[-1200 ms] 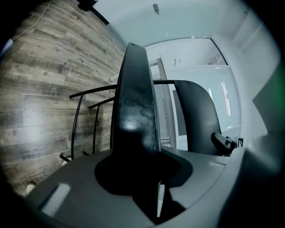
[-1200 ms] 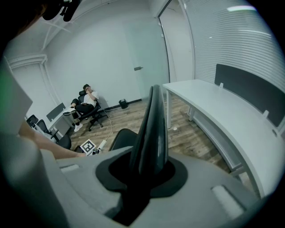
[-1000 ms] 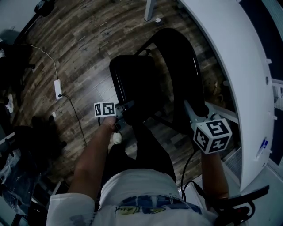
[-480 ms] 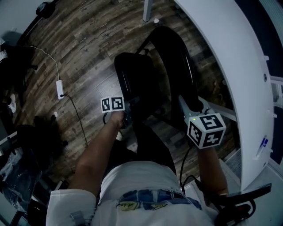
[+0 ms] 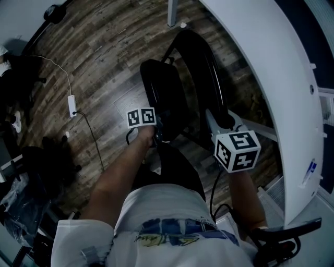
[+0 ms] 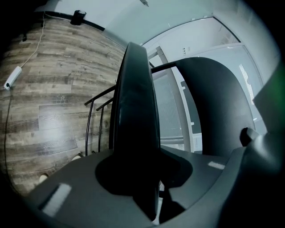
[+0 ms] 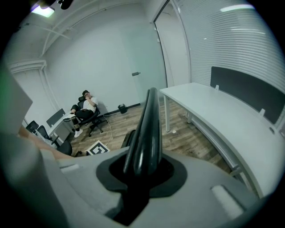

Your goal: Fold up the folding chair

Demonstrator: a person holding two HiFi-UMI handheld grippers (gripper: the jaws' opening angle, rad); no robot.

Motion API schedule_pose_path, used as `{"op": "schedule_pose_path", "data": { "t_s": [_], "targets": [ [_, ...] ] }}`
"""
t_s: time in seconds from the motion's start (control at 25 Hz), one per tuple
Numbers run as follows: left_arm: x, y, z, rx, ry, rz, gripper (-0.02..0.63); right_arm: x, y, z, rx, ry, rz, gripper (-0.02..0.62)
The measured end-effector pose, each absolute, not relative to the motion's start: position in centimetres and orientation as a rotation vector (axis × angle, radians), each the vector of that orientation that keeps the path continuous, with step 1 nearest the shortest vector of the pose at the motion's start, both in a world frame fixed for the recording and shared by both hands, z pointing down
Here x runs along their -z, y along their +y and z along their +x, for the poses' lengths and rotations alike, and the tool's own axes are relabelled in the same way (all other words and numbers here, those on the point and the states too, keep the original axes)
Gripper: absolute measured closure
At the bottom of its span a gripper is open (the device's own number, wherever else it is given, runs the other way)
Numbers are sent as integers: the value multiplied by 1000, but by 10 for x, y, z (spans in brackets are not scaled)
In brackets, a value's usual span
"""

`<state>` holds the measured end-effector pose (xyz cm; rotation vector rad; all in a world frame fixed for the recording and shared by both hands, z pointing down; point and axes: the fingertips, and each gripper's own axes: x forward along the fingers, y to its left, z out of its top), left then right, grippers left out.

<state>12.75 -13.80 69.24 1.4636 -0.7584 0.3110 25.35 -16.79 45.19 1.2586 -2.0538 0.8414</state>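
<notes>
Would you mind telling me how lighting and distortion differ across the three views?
Head view: dim and bluish, the black chair nearly melts into shadow while the white desk reads bright. Left gripper view: strong fisheye, dark corners, a pale sheen on the floor. Right gripper view: best lit, though its straight lines bow.

Centre frame, head view: folding chair (image 5: pixel 172 88) on floor (image 5: pixel 104 47). Right of chair, curving down right edge: table (image 5: pixel 271 78); table leg (image 5: pixel 172 11) at top centre, beyond chair. Left hand-held gripper (image 5: pixel 159 131) at chair's lower left edge, right hand-held gripper (image 5: pixel 220 119) at its lower right. Far left, well apart: power strip (image 5: pixel 72 106) on floor.
</notes>
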Motion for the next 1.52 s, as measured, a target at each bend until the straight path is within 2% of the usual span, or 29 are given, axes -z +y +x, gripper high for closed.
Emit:
{"op": "schedule_pose_path", "data": {
  "t_s": [0.92,1.52],
  "targets": [
    [-660,-149,167,-521,-871,1420,486,-420,-164,236,-850,-2059,1331,529],
    [-640,-243,161,-497,-882,1382,485,-388,-251,184,-725,-2054,1303,529]
  ]
}}
